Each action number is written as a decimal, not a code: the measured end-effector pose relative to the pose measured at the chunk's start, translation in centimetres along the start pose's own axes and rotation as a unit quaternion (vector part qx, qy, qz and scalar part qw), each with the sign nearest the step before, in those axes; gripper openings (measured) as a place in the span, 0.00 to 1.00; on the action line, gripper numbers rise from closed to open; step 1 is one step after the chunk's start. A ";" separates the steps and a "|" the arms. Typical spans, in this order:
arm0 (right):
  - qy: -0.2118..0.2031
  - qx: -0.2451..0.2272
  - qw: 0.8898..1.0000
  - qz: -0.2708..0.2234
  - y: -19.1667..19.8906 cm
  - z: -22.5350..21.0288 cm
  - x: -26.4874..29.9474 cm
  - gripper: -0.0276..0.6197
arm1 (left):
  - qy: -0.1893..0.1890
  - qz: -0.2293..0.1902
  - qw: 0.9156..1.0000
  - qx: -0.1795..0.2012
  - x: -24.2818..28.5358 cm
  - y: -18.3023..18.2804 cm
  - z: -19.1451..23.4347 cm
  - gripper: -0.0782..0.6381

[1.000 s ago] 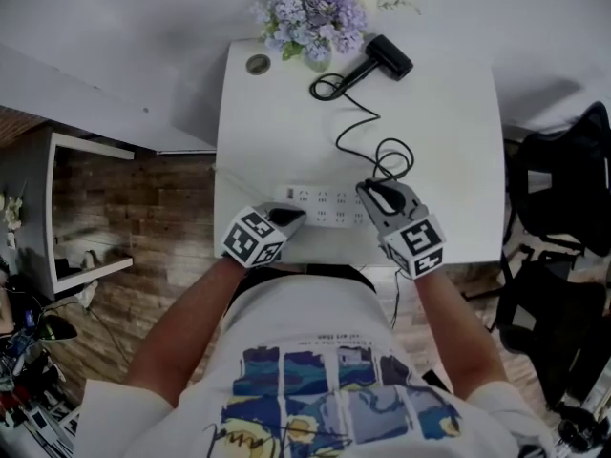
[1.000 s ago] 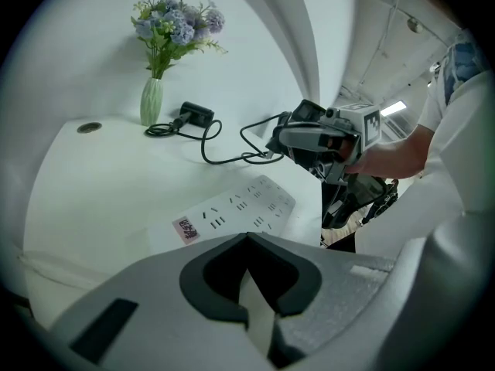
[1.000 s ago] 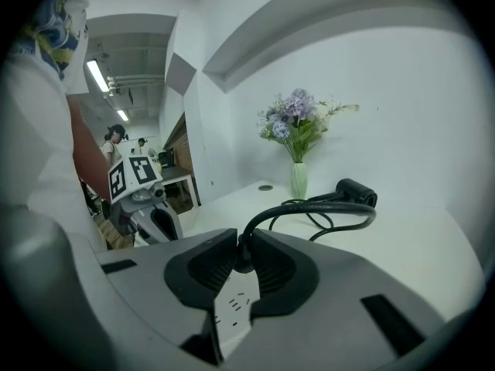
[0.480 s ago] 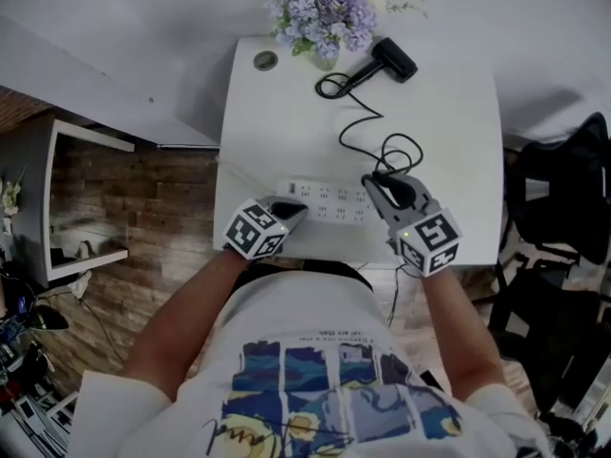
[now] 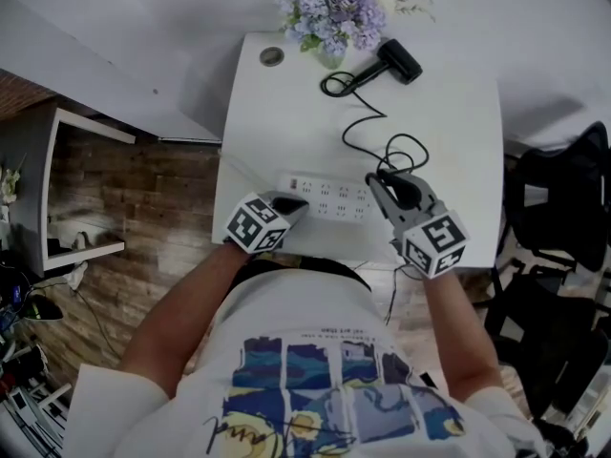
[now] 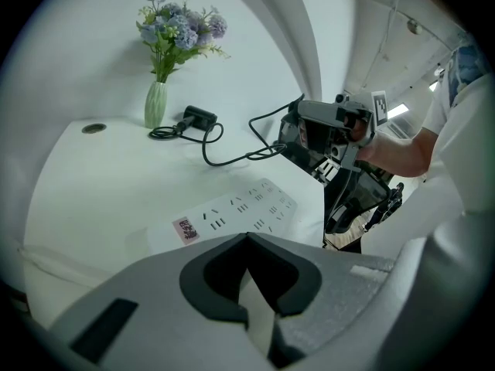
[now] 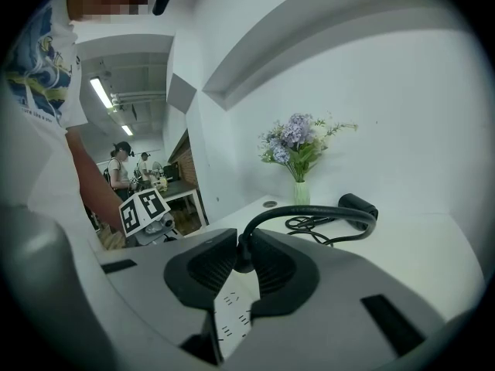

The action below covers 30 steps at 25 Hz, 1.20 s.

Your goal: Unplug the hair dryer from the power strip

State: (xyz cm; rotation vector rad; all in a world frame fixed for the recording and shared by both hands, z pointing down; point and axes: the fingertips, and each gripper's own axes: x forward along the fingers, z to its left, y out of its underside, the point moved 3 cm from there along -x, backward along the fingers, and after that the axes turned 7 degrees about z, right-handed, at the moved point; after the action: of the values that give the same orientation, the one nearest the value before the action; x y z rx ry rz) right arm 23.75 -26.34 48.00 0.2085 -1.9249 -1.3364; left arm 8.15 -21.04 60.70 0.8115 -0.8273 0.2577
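A white power strip (image 5: 329, 199) lies near the table's front edge. My left gripper (image 5: 289, 204) is shut, its tips resting on the strip's left end (image 6: 232, 211). My right gripper (image 5: 389, 187) is shut on the black plug (image 7: 242, 260), which hangs a little above the strip's right end with the strip (image 7: 232, 315) showing below the jaws. From the plug the black cord (image 5: 368, 122) loops back to the black hair dryer (image 5: 399, 60), which lies at the table's far side. The left gripper view shows the right gripper (image 6: 298, 137) raised off the strip.
A vase of purple flowers (image 5: 334, 12) stands at the far edge beside the dryer, and a round cable grommet (image 5: 272, 56) is set in the far left corner. A black chair (image 5: 563, 208) is to the right, and a low shelf (image 5: 76, 189) to the left.
My right gripper has lifted slightly with the plug in its jaws, away from the strip. The left gripper has stayed on the strip's end.
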 end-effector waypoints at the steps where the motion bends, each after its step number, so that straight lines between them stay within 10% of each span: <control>1: 0.000 0.001 1.000 0.000 0.0 0.0 0.0 0.14 | 0.001 0.000 1.000 0.000 0.0 0.0 0.0 0.11; 30: 0.002 0.012 1.000 -0.009 -0.3 0.0 -0.4 0.13 | 0.002 -0.001 1.000 0.001 0.0 -0.1 0.1 0.11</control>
State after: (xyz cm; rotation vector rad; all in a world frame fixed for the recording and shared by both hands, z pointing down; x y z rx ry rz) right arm 23.94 -26.34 47.54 0.2404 -1.9404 -1.3244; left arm 8.12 -21.16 60.70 0.8130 -0.8215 0.2579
